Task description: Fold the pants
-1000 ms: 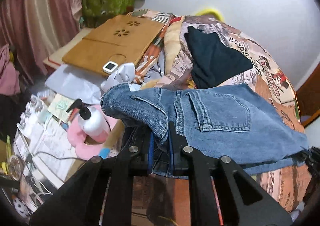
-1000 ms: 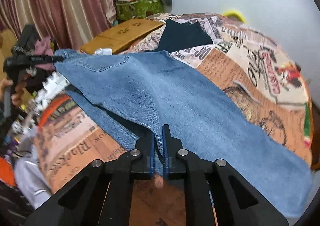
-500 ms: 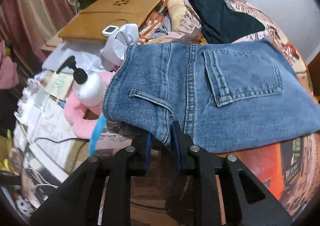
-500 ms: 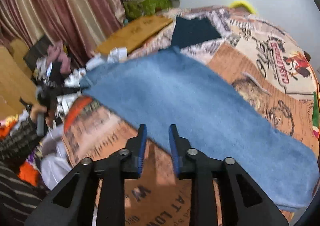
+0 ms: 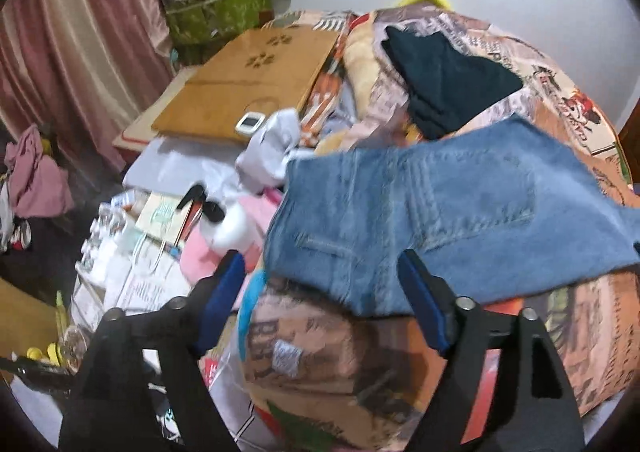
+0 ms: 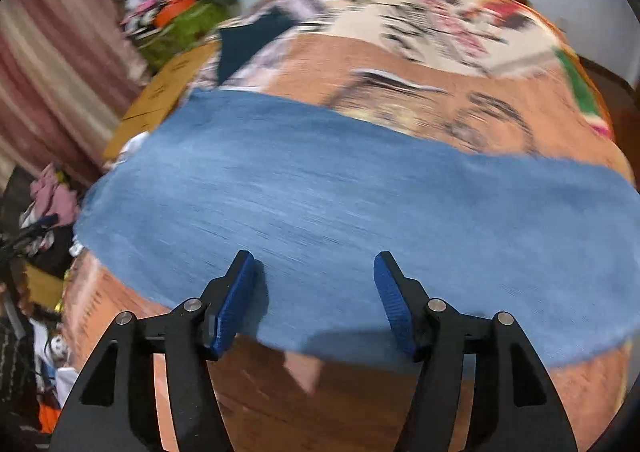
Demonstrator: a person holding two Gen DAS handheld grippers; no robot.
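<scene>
- Two tools in view, one per wrist camera; both stand released, nothing pressed between the blue pads.
- Left tool (image 5: 320, 292): jaws spread wide, having just been opening. The waistband edge of the blue denim pants (image 5: 432, 211) shows in the gap between the fingers; neither pad touches the cloth.
- Right tool (image 6: 314, 292): jaws parted, also just been opening. The denim pants (image 6: 340, 203) lie under and between the fingertips, with the near hem showing in the gap; pads clear of the fabric.
- Pants location: spread flat on the bed, on the orange-brown printed bedspread (image 5: 340, 352). Left view shows the seat end with a back pocket and belt loop; right view shows a plain leg panel running across the frame.
- Right view heavily motion-blurred; fine detail of the print cannot be read.
- Folded dark navy garment (image 5: 448, 83) lies on the bedspread beyond the pants, apart from them.
- Tan wooden lap board with paw-print cutouts (image 5: 248, 87) lies beside the bed, a small white device (image 5: 251, 121) at its near edge.
- White pump bottle with black nozzle (image 5: 224, 223) lies just beside the waistband, on something pink.
- Pink striped curtain (image 5: 72, 43) hangs at far left.
</scene>
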